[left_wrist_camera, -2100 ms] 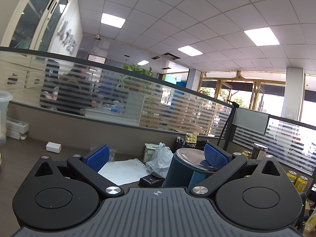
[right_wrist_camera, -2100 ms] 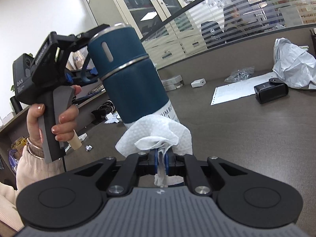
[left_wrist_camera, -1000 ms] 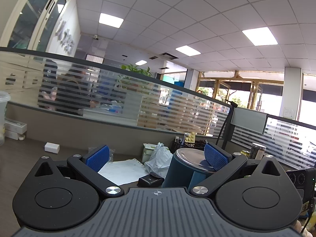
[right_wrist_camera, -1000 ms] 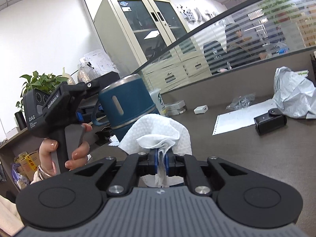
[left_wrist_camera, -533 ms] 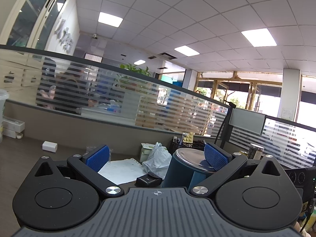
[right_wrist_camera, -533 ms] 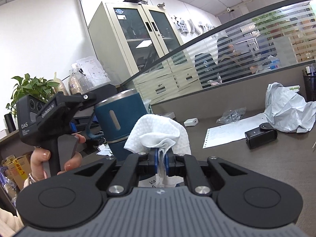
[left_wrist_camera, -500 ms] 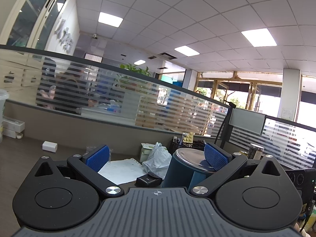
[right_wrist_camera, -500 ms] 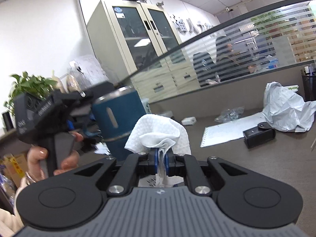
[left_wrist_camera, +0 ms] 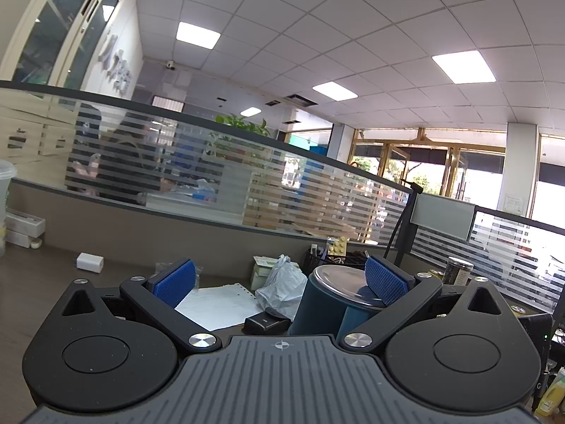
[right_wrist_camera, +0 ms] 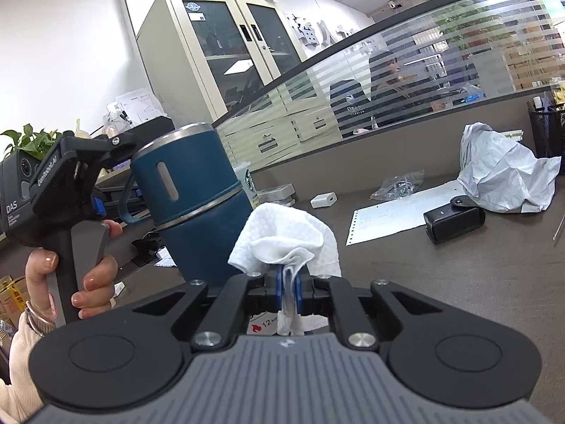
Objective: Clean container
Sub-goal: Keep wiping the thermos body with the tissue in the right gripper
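A dark blue tumbler (right_wrist_camera: 190, 205) with a steel rim and a side handle is held up above the brown desk (right_wrist_camera: 459, 282). In the left wrist view the tumbler (left_wrist_camera: 317, 307) sits by the right finger of my left gripper (left_wrist_camera: 279, 279). The jaws are wide apart, and the handle appears to be hooked on that finger. A hand (right_wrist_camera: 95, 282) grips the left gripper's black housing (right_wrist_camera: 53, 183). My right gripper (right_wrist_camera: 289, 282) is shut on a crumpled white paper towel (right_wrist_camera: 282, 236). The towel overlaps the tumbler's lower right side; I cannot tell whether they touch.
On the desk lie a black leather pouch (right_wrist_camera: 453, 224), a printed sheet (right_wrist_camera: 388, 215), a crumpled white plastic bag (right_wrist_camera: 505, 176), a white charger (right_wrist_camera: 323, 199) and a mesh pen holder (right_wrist_camera: 545, 130). A striped glass partition (right_wrist_camera: 423, 70) runs along the desk's far edge.
The right gripper with the towel has tipped down a little, and the tumbler now looks nearer and larger in its view. The left wrist view has scarcely changed.
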